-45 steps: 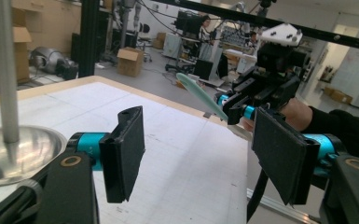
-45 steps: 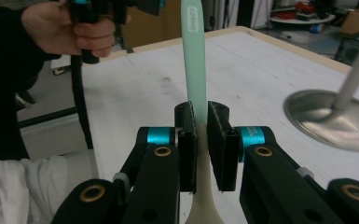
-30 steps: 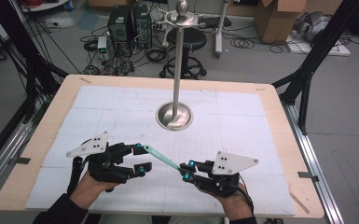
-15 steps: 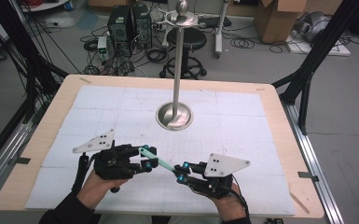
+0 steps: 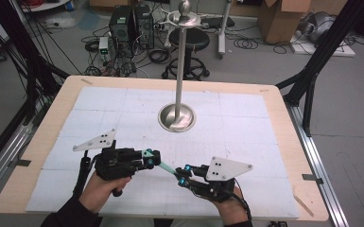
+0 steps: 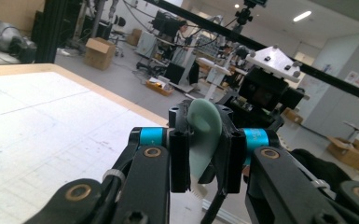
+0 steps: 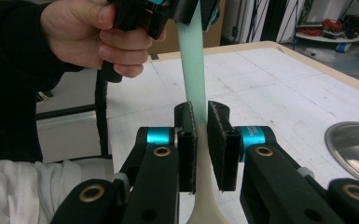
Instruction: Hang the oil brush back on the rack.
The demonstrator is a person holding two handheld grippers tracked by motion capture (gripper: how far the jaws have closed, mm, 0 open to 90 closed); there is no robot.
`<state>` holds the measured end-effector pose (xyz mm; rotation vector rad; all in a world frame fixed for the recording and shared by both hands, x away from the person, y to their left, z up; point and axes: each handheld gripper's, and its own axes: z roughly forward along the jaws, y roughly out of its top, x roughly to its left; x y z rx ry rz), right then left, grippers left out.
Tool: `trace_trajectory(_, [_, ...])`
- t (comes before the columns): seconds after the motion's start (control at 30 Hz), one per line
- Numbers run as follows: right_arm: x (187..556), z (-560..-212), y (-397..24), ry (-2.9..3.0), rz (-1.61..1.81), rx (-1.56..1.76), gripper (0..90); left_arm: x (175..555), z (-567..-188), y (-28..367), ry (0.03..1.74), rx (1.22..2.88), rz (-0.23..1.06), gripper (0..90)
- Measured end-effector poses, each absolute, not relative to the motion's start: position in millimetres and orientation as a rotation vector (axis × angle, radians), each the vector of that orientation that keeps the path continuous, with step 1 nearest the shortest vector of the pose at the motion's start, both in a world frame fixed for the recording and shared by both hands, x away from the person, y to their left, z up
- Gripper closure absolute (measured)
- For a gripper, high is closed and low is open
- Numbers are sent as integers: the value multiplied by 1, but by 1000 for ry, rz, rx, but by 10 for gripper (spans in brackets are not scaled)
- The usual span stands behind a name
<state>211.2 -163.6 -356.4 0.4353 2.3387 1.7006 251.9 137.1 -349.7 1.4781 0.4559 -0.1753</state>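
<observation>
A mint-green strip (image 5: 163,165) spans the gap between the two claws, low over the white mat (image 5: 246,142) near the person's edge of the table (image 5: 288,142). The left gripper (image 5: 152,158) has just been closing its jaws, and they now clamp one end of the strip; in the left gripper view the rounded green end (image 6: 204,135) sits between the pads and sticks up past their tips. The right gripper (image 5: 183,174) is clamped on the other end: in the right gripper view the strip (image 7: 192,60) rises from between its pads (image 7: 186,140) and runs straight ahead to the left gripper (image 7: 168,11), held in the person's left hand (image 7: 93,32), while a paler, cream part hangs out below the jaws. The two claws face each other, near but not touching, with the strip stretched straight from one to the other. Well beyond both, farther up the mat, stands a metal stand (image 5: 177,117) with a round base and a tall pole.
</observation>
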Motion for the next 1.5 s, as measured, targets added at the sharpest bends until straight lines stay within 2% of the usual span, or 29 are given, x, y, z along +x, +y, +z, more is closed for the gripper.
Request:
trace_trajectory(0.37, [209,-354,-163,2298,1732,414,799,249,-343,138,421,1455,-148,799])
trace_trajectory(0.4, [210,-354,-163,2298,1747,425,743,249,-342,138,419,1450,-158,802])
trace_trajectory(0.43, [211,-354,-163,2288,1754,448,602,249,-341,138,412,1452,-160,806])
trace_trajectory(0.47, [211,-354,-163,2288,1754,448,602,249,-341,138,412,1452,-160,809])
trace_trajectory(0.5, [214,-354,-164,2284,1778,509,498,248,-338,138,394,1476,-144,813])
trace_trajectory(0.6, [216,-354,-168,2289,1819,518,407,247,-333,138,359,1501,-151,826])
trace_trajectory(0.7, [218,-353,-169,2348,1845,498,391,245,-328,137,321,1528,-159,828])
trace_trajectory(0.8, [218,-353,-168,2400,1845,486,406,245,-325,135,290,1553,-156,829])
trace_trajectory(1.17, [217,-355,-144,2597,1860,288,797,242,-308,129,149,1638,-177,829])
trace_trajectory(1.23, [217,-355,-143,2598,1866,264,831,242,-308,129,137,1643,-173,829])
trace_trajectory(1.43, [219,-357,-142,2560,1876,320,843,242,-311,132,184,1595,-102,806])
trace_trajectory(1.47, [222,-357,-144,2522,1891,363,845,242,-312,134,230,1571,-75,516])
trace_trajectory(1.5, [224,-358,-145,2502,1888,381,846,244,-316,141,309,1536,-17,411])
